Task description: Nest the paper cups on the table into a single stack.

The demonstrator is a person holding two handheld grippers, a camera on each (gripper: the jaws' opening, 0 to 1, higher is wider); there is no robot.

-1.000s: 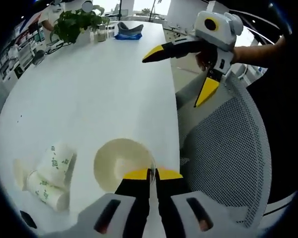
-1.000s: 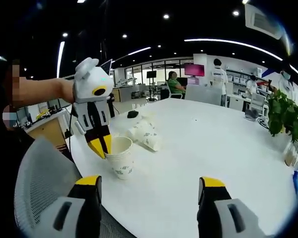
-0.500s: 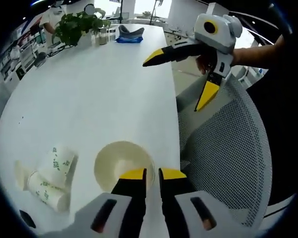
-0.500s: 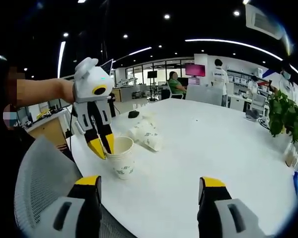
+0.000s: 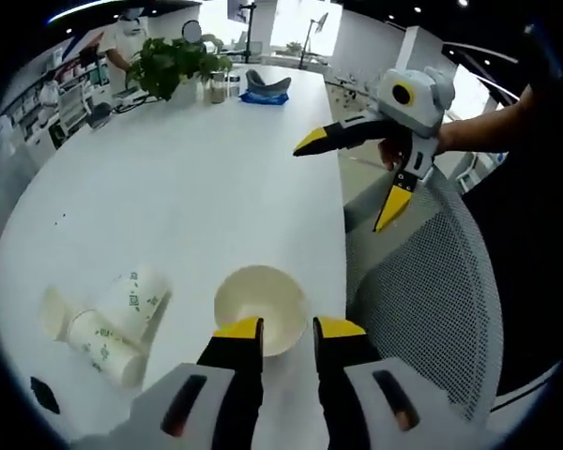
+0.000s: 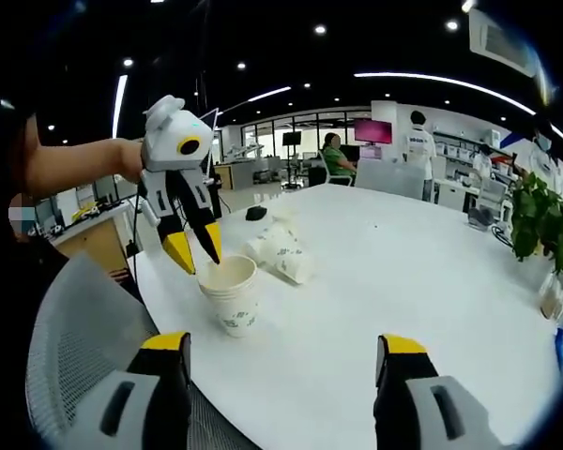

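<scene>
An upright stack of white paper cups (image 5: 260, 305) stands near the table's edge, its mouth facing up. My left gripper (image 5: 289, 330) is open just above its near rim, touching nothing. In the right gripper view the same stack (image 6: 230, 295) stands under the left gripper (image 6: 196, 253), whose yellow tips are apart over the rim. Several cups with green print (image 5: 108, 323) lie on their sides to the left, and they appear as lying cups (image 6: 280, 251) behind the stack. My right gripper (image 6: 283, 343) is wide open and holds nothing. It hangs open off the table's edge as the right gripper (image 5: 347, 183).
A grey mesh chair (image 5: 432, 281) stands against the table's edge (image 5: 342, 234). A potted plant (image 5: 174, 61) and a blue object (image 5: 267, 89) sit at the far end. A small black object (image 6: 254, 214) lies beyond the lying cups. People stand in the background (image 6: 418, 155).
My left gripper was shut on the stack's rim; it has opened, let go and risen a little above the rim. The right gripper stays open and still.
</scene>
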